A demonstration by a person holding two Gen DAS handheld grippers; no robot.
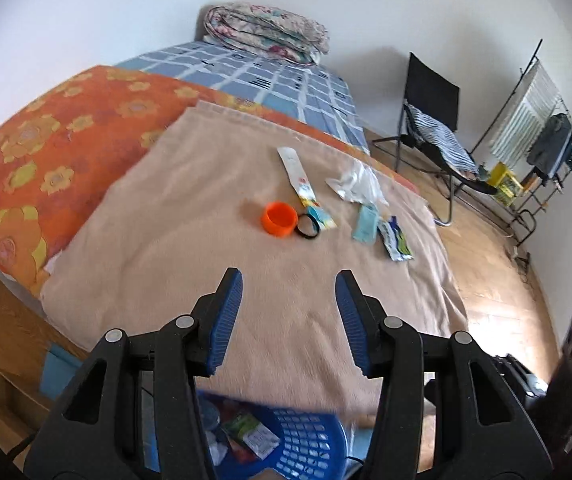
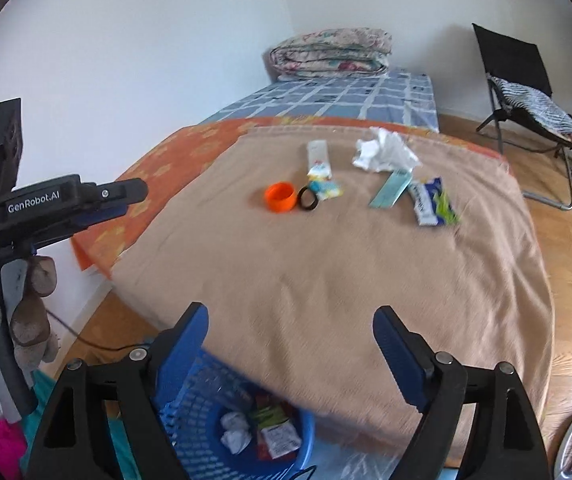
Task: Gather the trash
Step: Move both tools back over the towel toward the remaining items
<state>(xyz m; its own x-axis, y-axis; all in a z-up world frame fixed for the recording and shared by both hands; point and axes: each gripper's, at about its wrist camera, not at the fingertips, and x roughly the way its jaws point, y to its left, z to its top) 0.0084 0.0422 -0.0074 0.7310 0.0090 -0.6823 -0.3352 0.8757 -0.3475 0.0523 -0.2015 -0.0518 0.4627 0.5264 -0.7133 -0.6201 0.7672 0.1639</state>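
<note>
Both the left tongs (image 1: pixel 289 280) and right tongs (image 2: pixel 291 316) gape wide and hold nothing, poised low in frame above the blue basket (image 2: pixel 190 412), which sits at the bed's foot to catch drops; the wrappers (image 2: pixel 432 200) and crumpled tissue (image 2: pixel 386 152) lie mid-frame on the tan blanket (image 2: pixel 326 280), awaiting pickup

Basket (image 1: pixel 306 444) contents — perhaps wrappers — blurred
</note>
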